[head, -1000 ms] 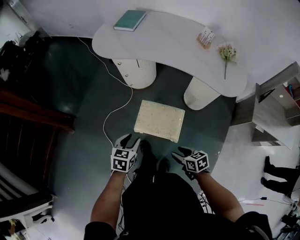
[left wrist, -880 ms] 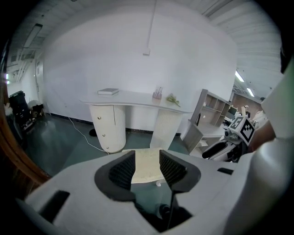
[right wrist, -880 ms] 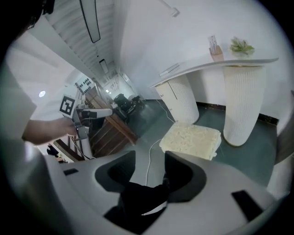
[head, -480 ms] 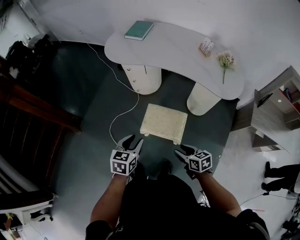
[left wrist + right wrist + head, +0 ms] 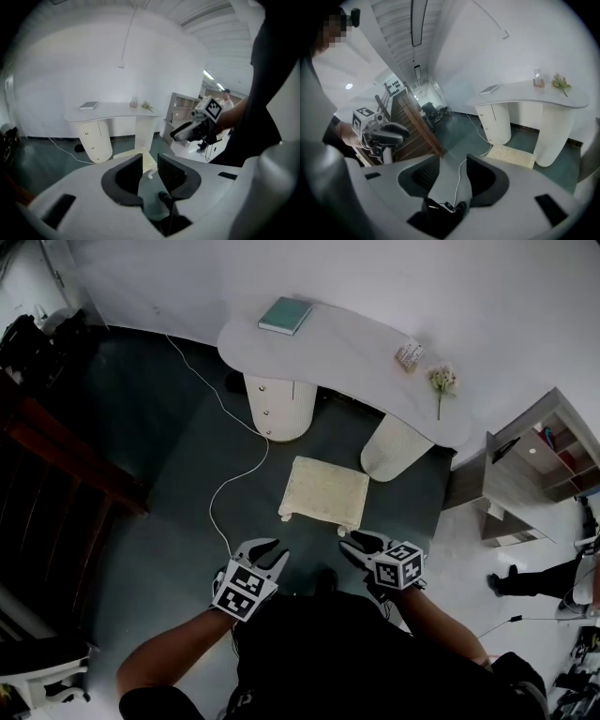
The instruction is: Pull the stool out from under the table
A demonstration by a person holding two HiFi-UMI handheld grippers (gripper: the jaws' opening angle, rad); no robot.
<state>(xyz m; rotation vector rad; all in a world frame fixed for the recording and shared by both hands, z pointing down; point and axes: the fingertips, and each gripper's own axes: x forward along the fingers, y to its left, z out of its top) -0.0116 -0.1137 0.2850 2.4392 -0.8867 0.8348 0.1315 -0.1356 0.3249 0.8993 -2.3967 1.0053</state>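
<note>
stool (image 5: 325, 491) sitting fully clear of table (image 5: 347, 343), at table's 6 o'clock on dark green floor, between and just in front of both pedestals. looking like squarish cream cushion top, speckled, stubby pale legs peeking out at near corners. left gripper (image 5: 267, 551) hanging at stool's 7 o'clock, right gripper (image 5: 354, 545) at 5, both off it. jaws on both just been narrowing, gap left, nothing in them.

- Your cream, square cushioned stool (image 5: 324, 491) is showing only its top in the head view; the legs are hiding beneath it.
- The small pinkish item (image 5: 407, 355) on the white curved table (image 5: 347, 343) is appearing too small to identify.
- The right edge is cutting off a dark-clothed bystander (image 5: 530, 577).
- The left edge is cropping the dark wooden railing (image 5: 66, 470).
</note>
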